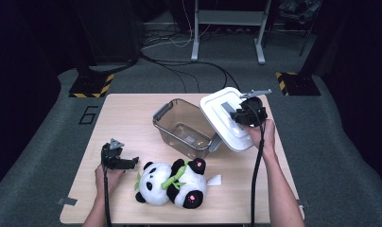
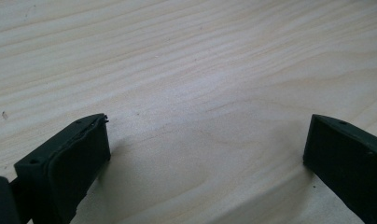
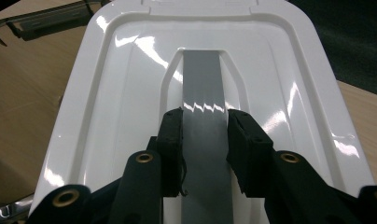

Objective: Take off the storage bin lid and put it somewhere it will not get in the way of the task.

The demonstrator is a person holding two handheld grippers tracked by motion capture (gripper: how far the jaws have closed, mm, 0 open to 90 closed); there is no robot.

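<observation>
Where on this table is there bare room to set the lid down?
Free: the table's far-left stretch, left of the clear bin, and the near-right corner beside the panda toys. Crowded: the middle, where bin, white lid and pandas cluster.

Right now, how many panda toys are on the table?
2. They lie side by side, hugging, near the table's front edge: one panda on the left, the other panda on the right, just in front of the clear box.
</observation>
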